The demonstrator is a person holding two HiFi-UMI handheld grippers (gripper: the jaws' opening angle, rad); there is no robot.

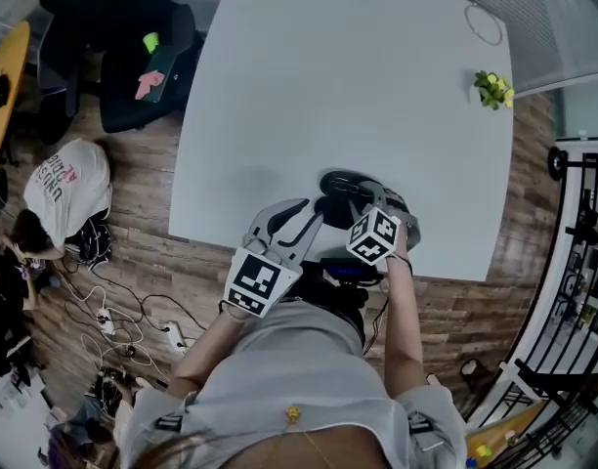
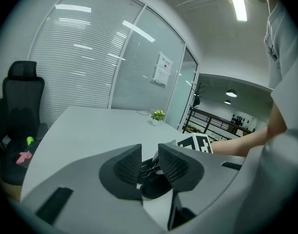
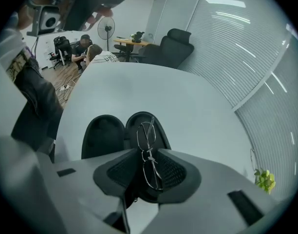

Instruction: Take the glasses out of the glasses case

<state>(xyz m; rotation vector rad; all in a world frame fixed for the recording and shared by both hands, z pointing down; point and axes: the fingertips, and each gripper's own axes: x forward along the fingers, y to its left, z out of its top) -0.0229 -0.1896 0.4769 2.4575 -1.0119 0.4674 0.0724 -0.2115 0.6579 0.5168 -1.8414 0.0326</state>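
A: Where are our thin wire-rimmed glasses point(image 3: 146, 133)?
B: In the open black oval case point(image 3: 104, 136) on the grey desk point(image 3: 154, 89), between the parted fingers of our right gripper point(image 3: 148, 153), ungripped. Our left gripper point(image 2: 149, 150): fingers apart, empty.

Thin wire-rimmed glasses point(image 3: 149, 156) lie folded in one half of the black glasses case point(image 3: 102, 136), which lies open.

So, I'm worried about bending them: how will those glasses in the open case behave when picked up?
The glasses look thin, wire-framed, so probably light and easily bent. Lying flat in the case, they likely won't roll, but smooth lenses could slip between the jaws.
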